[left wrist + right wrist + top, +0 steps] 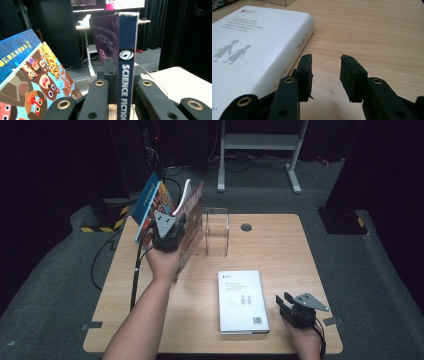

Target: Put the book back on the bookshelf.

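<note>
Left gripper (pixel 117 82) nearest, jaws pinching science fiction book (pixel 126 50) by spine, upright at table's (pixel 280 245) far-left corner beside picture books (pixel 32 82). Book stiff, probably heavy; grip low on spine. Right gripper (pixel 325 75) spread, beside white book (pixel 249 50).

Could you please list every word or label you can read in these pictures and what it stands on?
"SCIENCE FICTION": spine of the book clamped in the left gripper.
Blue book: yellow title, too blurred to read.
White book: cover and spine text too small to read.
</note>
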A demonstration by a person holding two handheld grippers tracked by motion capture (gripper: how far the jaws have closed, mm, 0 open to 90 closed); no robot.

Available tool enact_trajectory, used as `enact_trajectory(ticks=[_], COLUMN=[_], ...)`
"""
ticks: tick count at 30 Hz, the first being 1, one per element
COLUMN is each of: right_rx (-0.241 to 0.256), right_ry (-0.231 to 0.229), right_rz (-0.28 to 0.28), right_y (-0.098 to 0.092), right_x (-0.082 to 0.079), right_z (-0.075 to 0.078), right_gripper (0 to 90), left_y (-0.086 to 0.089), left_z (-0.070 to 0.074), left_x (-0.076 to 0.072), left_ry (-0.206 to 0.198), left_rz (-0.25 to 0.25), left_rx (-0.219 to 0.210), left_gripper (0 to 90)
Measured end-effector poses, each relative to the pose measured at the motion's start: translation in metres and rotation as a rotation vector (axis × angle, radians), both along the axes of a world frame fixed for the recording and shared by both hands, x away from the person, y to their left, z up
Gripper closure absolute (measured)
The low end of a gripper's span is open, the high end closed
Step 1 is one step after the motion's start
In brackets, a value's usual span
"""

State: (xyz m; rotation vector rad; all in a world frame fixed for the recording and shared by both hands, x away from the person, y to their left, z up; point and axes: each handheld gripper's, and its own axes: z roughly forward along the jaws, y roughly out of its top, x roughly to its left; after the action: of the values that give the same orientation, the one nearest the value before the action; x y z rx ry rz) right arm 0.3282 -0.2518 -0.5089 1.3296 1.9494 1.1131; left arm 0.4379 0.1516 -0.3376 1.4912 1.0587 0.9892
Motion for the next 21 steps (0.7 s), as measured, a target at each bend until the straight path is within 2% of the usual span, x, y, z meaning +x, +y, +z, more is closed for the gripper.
enact_trajectory(ticks=[9, 12, 21], right_rx=[0.016, 0.003, 0.004], right_ry=[-0.005, -0.009, -0.022], right_rz=[0.008, 0.008, -0.002], right_y=[-0.002, 0.000, -0.003], right_x=[0.000, 0.000, -0.001], right_z=[0.001, 0.001, 0.003], right_gripper=[60.6, 60.2, 60.0], left_y=[-0.003, -0.005, -0.008], left_z=[0.003, 0.003, -0.005], left_x=[0.003, 0.005, 0.018], left_ry=[-0.013, -0.024, -0.013], left_rz=[0.009, 0.017, 0.030], left_rx=[0.001, 0.003, -0.004], left_gripper=[84.1, 84.1, 84.1])
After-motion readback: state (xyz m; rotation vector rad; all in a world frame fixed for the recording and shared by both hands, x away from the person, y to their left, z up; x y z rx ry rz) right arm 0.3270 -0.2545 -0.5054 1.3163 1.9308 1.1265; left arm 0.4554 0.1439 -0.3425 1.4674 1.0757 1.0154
